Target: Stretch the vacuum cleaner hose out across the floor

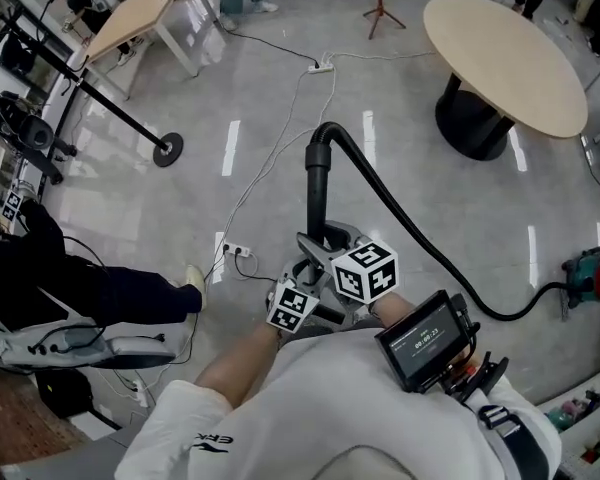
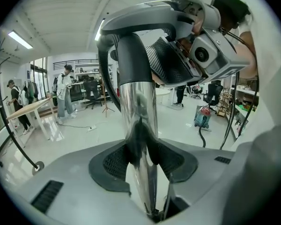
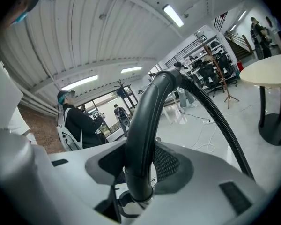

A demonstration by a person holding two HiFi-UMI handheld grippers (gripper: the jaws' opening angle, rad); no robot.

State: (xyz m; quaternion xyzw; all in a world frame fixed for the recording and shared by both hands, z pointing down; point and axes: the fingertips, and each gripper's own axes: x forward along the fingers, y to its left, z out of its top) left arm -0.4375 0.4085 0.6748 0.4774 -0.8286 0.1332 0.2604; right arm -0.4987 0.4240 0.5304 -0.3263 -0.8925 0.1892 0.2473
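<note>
Gripping the rigid end of the hose with both claws, at 6 o'clock in the head view, close against the person's body.

Left claw (image 2: 141,159): jaws closed on the chrome tube (image 2: 136,107), a mesh pad pressed on each side of it. The tube stands upright between the pads and runs up to 12 o'clock in the left gripper view.

Right claw (image 3: 139,167): jaws closed on the black bent pipe (image 3: 147,121), pads against both flanks. In the left gripper view this claw sits at 1 o'clock, higher on the same stem than the left one.

Head view: the two claws are side by side, nearly touching, left one at 7 o'clock of the right one. The black pipe rises from them toward 12 o'clock and bends over at its top.

Hose (image 1: 420,238): ribbed, black. It leaves the bend at 12 o'clock of the claws and slants away toward 4 o'clock. It dips lowest at 3 o'clock of the claws, well apart from them. It then curves up to the vacuum cleaner (image 1: 592,276) at the view's 3 o'clock edge. Only one long curve, no loops.

Floor (image 1: 180,208): pale and glossy. A white cable (image 1: 280,138) trails from 12 o'clock down to a power strip (image 1: 236,252) at 9 o'clock of the claws, apart from the hose.

Round table (image 1: 505,53) at 1 o'clock, beyond the hose.
</note>
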